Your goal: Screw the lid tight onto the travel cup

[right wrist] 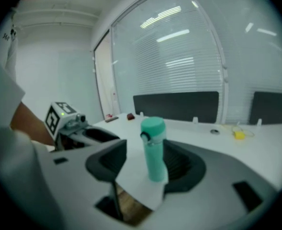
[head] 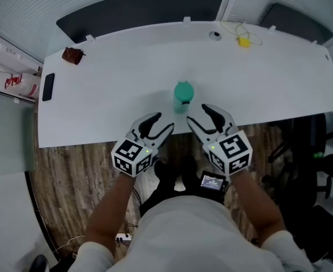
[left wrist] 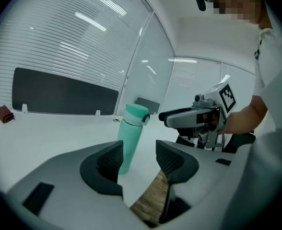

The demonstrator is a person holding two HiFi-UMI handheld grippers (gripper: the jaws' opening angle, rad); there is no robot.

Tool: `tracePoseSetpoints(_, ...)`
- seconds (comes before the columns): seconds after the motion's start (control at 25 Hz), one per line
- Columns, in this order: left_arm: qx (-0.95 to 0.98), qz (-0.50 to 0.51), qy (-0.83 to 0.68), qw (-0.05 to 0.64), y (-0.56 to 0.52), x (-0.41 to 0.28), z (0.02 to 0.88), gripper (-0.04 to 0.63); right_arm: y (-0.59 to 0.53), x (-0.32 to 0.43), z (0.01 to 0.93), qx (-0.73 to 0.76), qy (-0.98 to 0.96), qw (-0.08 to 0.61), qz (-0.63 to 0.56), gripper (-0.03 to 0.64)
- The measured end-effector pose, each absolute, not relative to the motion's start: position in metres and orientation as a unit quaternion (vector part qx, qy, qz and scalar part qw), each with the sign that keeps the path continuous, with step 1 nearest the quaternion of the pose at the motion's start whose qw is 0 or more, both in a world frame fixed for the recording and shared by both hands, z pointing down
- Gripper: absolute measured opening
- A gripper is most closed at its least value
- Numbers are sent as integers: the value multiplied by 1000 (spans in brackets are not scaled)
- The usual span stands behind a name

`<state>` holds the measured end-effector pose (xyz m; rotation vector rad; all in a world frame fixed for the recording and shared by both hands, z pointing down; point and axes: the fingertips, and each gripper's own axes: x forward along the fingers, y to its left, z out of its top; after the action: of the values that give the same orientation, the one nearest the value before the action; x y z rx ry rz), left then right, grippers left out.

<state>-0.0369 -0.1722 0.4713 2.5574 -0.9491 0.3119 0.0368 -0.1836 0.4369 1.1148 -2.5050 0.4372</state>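
Two grippers flank the mint-green travel cup [head: 183,102] as I line up on it: the cup stands upright near the front edge of the white desk [head: 115,72], long axis vertical, with its lid [head: 183,88] seated on top, though how tight I cannot tell. My left gripper [head: 162,123] sits just short of the cup and to its left, jaws moderately wide with nothing between the pads. My right gripper [head: 199,115] sits just short of the cup and to its right, jaws likewise well apart and empty, the cup framed dead ahead past their tips. The right looks slightly nearer, so I judge it suits the lid while the left steadies the body. Around the cup the desk is bare and smooth; well beyond it to the left lie a small brown object [head: 72,55] and a black slab [head: 48,86], beyond it to the right a yellow item [head: 243,41] on a cord. Behind the cup rise dark panels and slatted blinds, with wood-look flooring on my side of it
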Motion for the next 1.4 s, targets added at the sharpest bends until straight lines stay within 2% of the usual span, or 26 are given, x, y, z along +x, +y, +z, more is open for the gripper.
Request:
tracePoseSetpoints(0.2, 924, 135, -318, 164, -193, -27, 479, 272, -203, 28, 440, 390, -890, 190, 143, 279)
tracePoseSetpoints(0.44, 930, 150, -300, 151, -221, -19, 494, 318, -222, 15, 448, 378, -892, 208, 132, 305)
tracePoseSetpoints(1.0, 949, 193, -222, 111, -248, 20, 499, 322, -242, 1, 451, 345, -904, 231, 104, 307)
tracePoseSetpoints(1.4, 956, 195, -180, 127, -248, 34, 506, 322, -246, 4, 455, 305, -917, 239, 99, 302)
